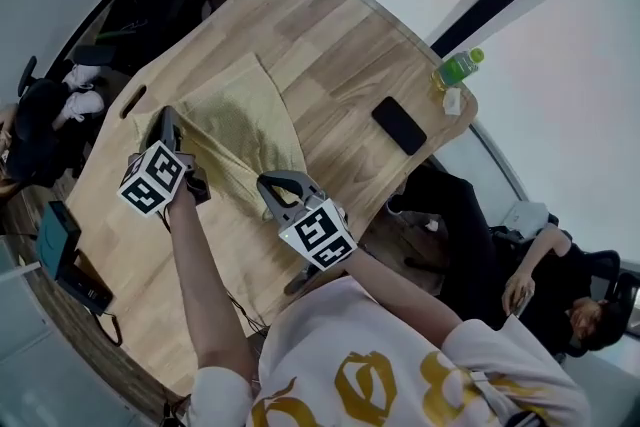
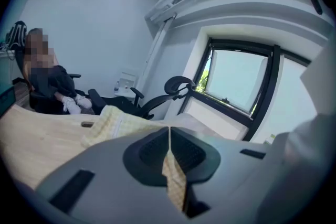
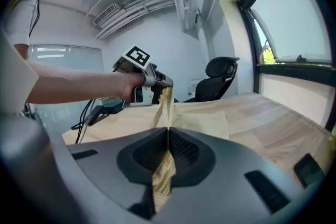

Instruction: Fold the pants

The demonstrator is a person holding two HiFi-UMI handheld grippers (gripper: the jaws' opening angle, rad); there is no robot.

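Left tool (image 2: 169, 136) is clamped tight on a pinch of yellow cloth, and right tool (image 3: 168, 139) is the same: both have their jaws closed on one edge of the pants (image 1: 245, 130). The fabric looks light, thin and limp, hanging slack from each grip, so it should drape and slide easily. Corners and edges are the places to hold. The rest lies spread on the surface (image 1: 330, 45), left of the phone (image 1: 399, 125), with the right tool nearer the phone.
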